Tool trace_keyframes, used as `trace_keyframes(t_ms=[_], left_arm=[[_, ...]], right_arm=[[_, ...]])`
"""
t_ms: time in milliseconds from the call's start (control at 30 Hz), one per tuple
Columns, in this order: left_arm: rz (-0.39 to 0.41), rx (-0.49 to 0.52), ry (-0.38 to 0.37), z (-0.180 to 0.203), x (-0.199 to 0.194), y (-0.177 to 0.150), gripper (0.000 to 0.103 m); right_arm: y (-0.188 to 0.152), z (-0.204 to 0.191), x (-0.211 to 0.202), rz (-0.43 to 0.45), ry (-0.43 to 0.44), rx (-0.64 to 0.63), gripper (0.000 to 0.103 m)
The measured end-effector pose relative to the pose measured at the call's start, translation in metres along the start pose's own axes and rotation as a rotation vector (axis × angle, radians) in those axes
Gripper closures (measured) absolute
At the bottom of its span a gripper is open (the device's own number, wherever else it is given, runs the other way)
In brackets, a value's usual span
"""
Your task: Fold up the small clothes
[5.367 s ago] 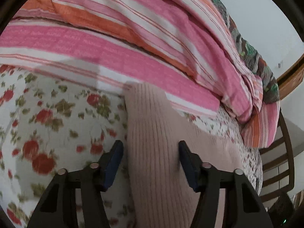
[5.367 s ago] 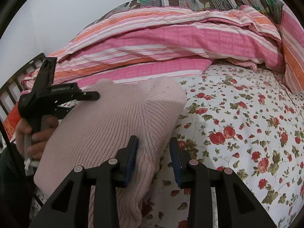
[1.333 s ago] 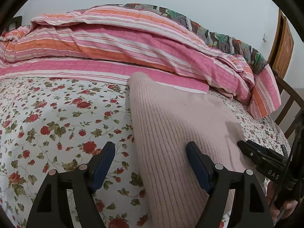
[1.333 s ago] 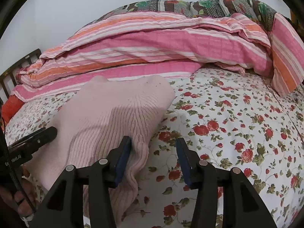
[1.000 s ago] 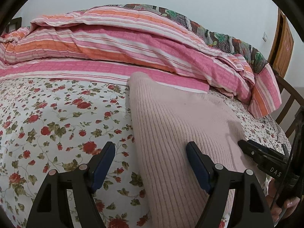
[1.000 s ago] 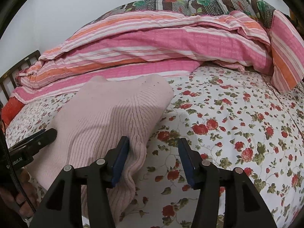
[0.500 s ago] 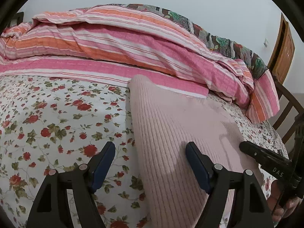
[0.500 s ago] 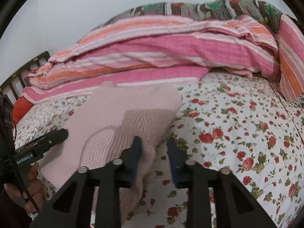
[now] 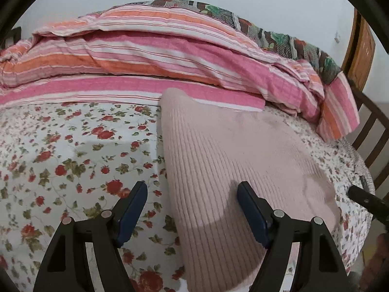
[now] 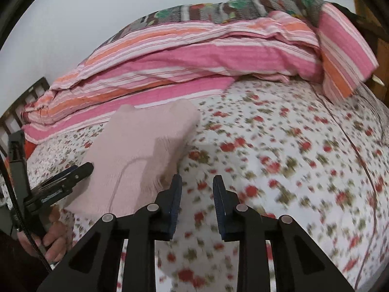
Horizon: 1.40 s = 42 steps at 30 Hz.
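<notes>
A pale pink ribbed sweater (image 9: 231,160) lies folded flat on the floral bedsheet (image 9: 73,158). My left gripper (image 9: 191,192) hovers open and wide over the sweater's near left edge, one finger above the sheet and the other above the knit. In the right wrist view the sweater (image 10: 141,146) lies left of my right gripper (image 10: 197,185). Its jaws stand a narrow gap apart with nothing between them, only sheet below. The left gripper (image 10: 70,175) and the hand holding it (image 10: 48,238) show at that view's left edge. The right gripper's tip (image 9: 364,198) shows beyond the sweater's right side.
A pink, orange and white striped quilt (image 9: 145,56) is heaped along the far side of the bed, with a patterned blanket (image 10: 218,9) behind it. Wooden bed rails (image 9: 372,131) stand at the right end. Open floral sheet (image 10: 279,158) stretches to the right of the sweater.
My right gripper narrowed its jaws, then rose and drew off to the right, away from the sweater's edge. The left gripper kept still and open.
</notes>
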<state>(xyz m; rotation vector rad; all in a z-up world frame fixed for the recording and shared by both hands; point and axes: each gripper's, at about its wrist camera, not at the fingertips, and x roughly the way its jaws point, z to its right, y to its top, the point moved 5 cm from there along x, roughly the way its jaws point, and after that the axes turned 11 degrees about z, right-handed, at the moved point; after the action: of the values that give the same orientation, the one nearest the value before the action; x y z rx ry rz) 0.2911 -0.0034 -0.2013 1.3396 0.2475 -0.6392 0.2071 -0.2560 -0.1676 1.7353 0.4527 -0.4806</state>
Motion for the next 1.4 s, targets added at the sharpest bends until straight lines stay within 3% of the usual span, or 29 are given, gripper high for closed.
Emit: trace_keyframes(t_ms=[267,333,567,700,800,933,1400], left_arm=[[0.025,0.004,-0.009,0.019,-0.073,0.019,0.031],[0.035,0.032,0.001,0.025,-0.097,0.023,0.031],[0.07,0.034,0.038,0.041,-0.155,0.033,0.031],[0.109,0.072,0.094,0.05,-0.182,0.033,0.03],[0.128,0.094,0.129,0.057,-0.196,0.032,0.023],[0.139,0.107,0.17,0.061,-0.21,0.03,0.022],[0.147,0.11,0.193,0.069,-0.233,0.03,0.022]], right_arm=[[0.019,-0.007,-0.06,0.07,-0.08,-0.037,0.058],[0.025,-0.011,-0.079,0.091,-0.074,-0.015,0.045],[0.025,-0.03,-0.114,0.067,-0.111,-0.045,0.038],[0.023,-0.037,-0.138,0.106,-0.082,-0.053,0.014],[0.022,-0.041,-0.157,0.146,-0.088,-0.098,0.005],[0.02,-0.034,-0.164,0.13,-0.093,-0.075,0.004],[0.014,-0.034,-0.181,0.131,-0.117,-0.089,0.004]])
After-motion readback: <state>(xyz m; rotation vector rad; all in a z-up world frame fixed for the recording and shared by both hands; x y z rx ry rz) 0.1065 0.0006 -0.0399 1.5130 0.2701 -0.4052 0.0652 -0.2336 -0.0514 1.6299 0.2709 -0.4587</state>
